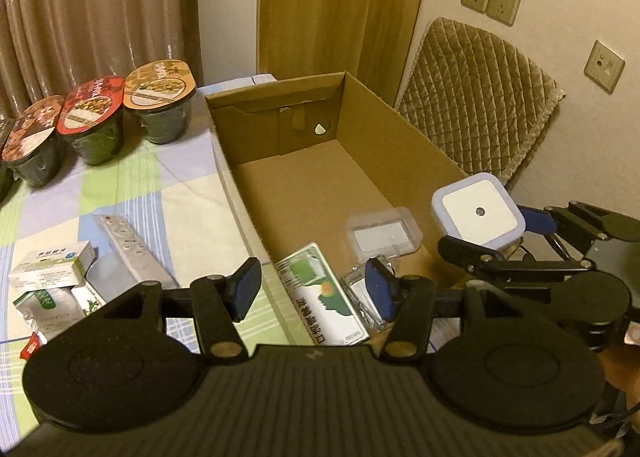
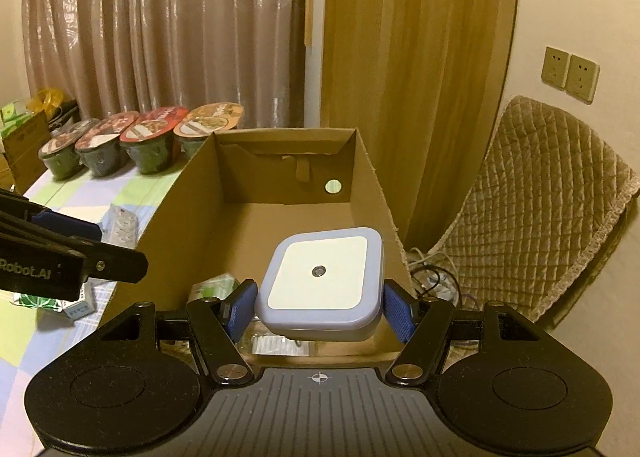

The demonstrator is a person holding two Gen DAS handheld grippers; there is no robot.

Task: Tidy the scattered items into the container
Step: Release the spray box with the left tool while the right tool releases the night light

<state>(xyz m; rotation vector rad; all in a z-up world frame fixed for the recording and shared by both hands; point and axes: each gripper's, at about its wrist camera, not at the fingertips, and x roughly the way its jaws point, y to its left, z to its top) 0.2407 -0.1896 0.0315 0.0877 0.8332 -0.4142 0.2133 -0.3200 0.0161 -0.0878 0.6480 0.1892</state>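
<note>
One white square night-light (image 2: 320, 281), dark sensor dot at centre, is clamped between the blue pads of the right claw (image 2: 320, 307), held above the near right part of the cardboard box (image 2: 280, 145). Box contents (left wrist view): green-and-white carton (image 1: 320, 293) w/ print too skewed to read, clear plastic case (image 1: 382, 233), a second clear item partly hidden behind a pad. Left claw (image 1: 314, 289): pads apart, empty, over the box's near left wall; "Robot.AI" legible on its arm in the right view. On the checked tabletop (image 1: 172, 193): grey remote (image 1: 128, 249), medicine boxes (image 1: 52, 261) (text unreadable), sealed noodle bowls (image 1: 160, 101) in a row, leftmost cut off.
</note>
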